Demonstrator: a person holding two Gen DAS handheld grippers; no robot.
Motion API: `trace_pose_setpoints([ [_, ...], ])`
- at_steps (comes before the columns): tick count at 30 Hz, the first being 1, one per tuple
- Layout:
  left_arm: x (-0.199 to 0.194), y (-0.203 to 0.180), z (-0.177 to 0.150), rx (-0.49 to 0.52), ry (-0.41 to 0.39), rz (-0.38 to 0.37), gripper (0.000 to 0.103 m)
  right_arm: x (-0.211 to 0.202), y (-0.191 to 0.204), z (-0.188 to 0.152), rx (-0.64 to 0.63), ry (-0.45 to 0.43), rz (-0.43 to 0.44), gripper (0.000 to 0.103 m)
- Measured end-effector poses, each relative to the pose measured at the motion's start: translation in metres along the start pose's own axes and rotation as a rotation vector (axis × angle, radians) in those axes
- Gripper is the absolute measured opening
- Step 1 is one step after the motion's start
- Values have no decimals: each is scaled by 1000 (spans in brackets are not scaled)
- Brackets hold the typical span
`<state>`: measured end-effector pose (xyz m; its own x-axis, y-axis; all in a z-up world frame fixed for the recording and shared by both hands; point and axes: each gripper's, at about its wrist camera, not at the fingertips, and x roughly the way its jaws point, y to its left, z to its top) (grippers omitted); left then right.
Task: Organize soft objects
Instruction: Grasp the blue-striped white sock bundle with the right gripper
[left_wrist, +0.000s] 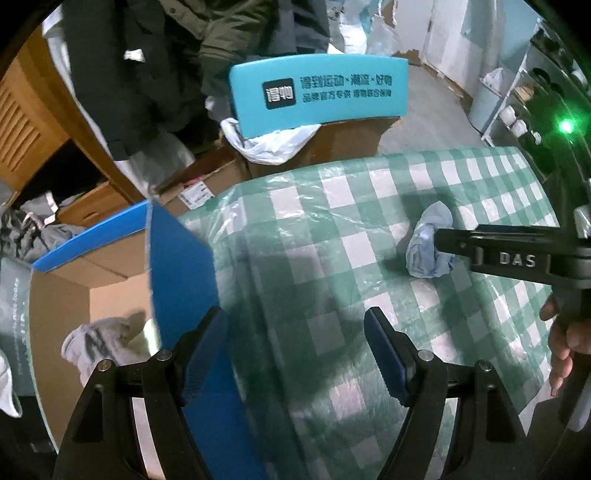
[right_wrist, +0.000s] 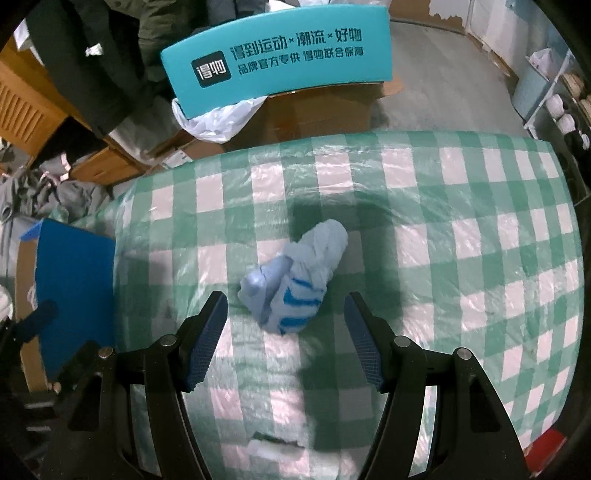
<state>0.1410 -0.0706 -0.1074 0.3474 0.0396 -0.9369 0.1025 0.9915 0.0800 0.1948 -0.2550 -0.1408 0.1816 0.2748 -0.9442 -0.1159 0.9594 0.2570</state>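
Rolled sock lies mid-table, well clear of tablecloth edges.

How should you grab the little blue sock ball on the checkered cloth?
Probably from above, pinching across its middle. The sock ball lies long and slanted on the cloth, and its middle looks narrower than the gap of the open right hand-held gripper, which hangs just in front of it without touching. The pads would meet its two long sides. It's soft, so squeeze firmly.

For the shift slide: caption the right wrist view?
Open right gripper poised over a rolled blue sock on the checked cloth.
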Motion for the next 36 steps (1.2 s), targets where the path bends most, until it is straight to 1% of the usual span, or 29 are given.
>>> trace_pose_setpoints([
  [4, 14, -7, 5, 13, 26, -16, 78, 14, -2, 5, 3, 15, -21, 65],
  [9, 24, -15, 6, 39, 42, -31, 78, 30, -4, 11, 12, 31, -18, 65],
  [18, 37, -19, 2, 48, 72, -58, 78, 53, -2, 5, -26, 86, -36, 65],
  [19, 38, -19, 2, 51, 73, -60, 78, 54, -2, 3, -32, 90, -37, 63],
  [22, 39, -19, -1, 48, 78, -66, 78, 55, -2, 1, -42, 93, -29, 54],
  [25, 39, -19, -2, 43, 82, -76, 78, 51, -1, -2, -60, 89, -39, 50],
  [29, 37, -24, -5, 49, 85, -96, 78, 45, 3, -10, -85, 84, -50, 48],
  [36, 33, -39, -16, 68, 98, -122, 78, 27, -5, -25, -90, 73, -46, 47],
])
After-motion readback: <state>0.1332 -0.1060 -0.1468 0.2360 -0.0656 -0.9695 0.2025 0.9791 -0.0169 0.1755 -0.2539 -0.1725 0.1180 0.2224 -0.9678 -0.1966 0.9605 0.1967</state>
